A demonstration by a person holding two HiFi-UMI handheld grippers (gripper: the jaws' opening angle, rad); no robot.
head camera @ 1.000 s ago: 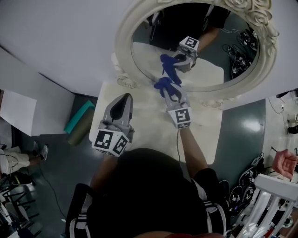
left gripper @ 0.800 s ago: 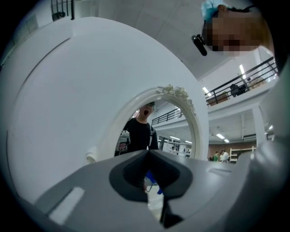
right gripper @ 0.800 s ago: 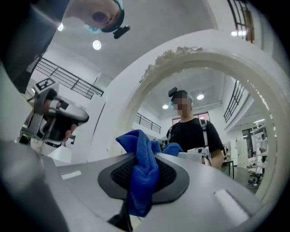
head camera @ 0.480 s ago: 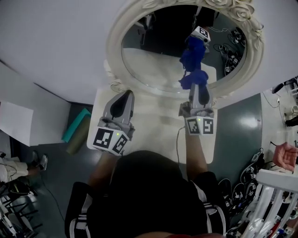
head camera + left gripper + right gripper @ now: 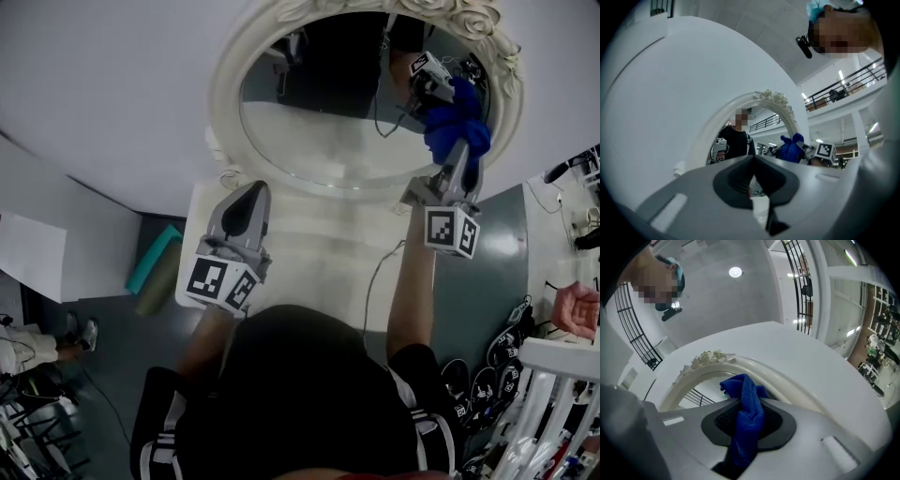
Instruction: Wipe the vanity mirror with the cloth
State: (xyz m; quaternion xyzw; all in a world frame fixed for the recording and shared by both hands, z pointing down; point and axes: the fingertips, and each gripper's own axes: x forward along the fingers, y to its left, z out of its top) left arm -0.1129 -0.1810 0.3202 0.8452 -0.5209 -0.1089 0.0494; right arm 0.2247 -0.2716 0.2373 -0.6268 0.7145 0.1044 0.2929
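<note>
The oval vanity mirror (image 5: 319, 122) in its ornate cream frame (image 5: 225, 84) leans at the back of a white table (image 5: 309, 253). My right gripper (image 5: 461, 152) is shut on a bunched blue cloth (image 5: 457, 127), which it presses on the glass near the frame's right side. In the right gripper view the cloth (image 5: 747, 416) hangs between the jaws, with the frame (image 5: 740, 363) just beyond it. My left gripper (image 5: 251, 191) hovers over the table's left part, below the mirror, shut on nothing. From the left gripper view the cloth (image 5: 790, 149) shows at the mirror's right.
A teal box (image 5: 155, 248) lies on the dark floor left of the table. Cables and black gear (image 5: 487, 375) crowd the floor at the right, beside a white rack (image 5: 553, 394). Another person's hand (image 5: 574, 314) shows at the right edge.
My right gripper has swept the cloth from the mirror's lower middle to the right and up, to the right rim. The left gripper has stayed put.
</note>
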